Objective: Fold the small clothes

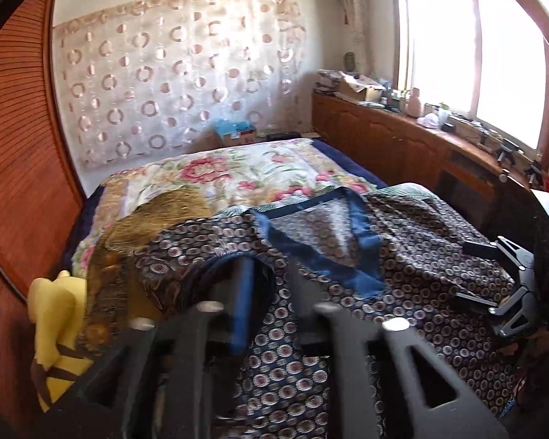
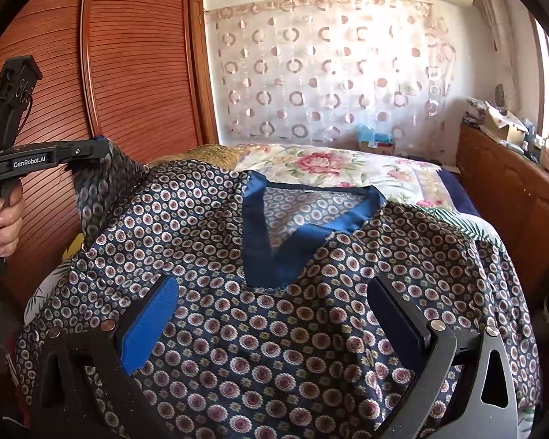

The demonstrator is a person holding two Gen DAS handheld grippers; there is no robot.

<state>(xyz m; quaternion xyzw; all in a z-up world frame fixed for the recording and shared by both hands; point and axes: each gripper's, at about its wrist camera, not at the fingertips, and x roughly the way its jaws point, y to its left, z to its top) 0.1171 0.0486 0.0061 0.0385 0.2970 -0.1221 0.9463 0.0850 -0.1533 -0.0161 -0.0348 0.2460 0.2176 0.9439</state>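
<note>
A dark blue top (image 2: 274, 329) with a round floral print and a blue V-neck band (image 2: 274, 252) lies spread on the bed; it also shows in the left wrist view (image 1: 421, 256). My left gripper (image 1: 267, 274) is shut on the top's left sleeve (image 2: 106, 183) and lifts it above the bed; the same gripper shows in the right wrist view (image 2: 99, 152). My right gripper (image 2: 271, 314) is open and hovers over the top's chest, holding nothing. It shows at the right edge of the left wrist view (image 1: 479, 274).
The bed carries a floral quilt (image 1: 238, 175). A yellow plush toy (image 1: 58, 314) and an olive-brown cloth (image 1: 153, 219) lie at the bed's left. A wooden wardrobe (image 2: 135, 66) stands on the left. A cluttered wooden cabinet (image 1: 402, 135) runs under the window on the right.
</note>
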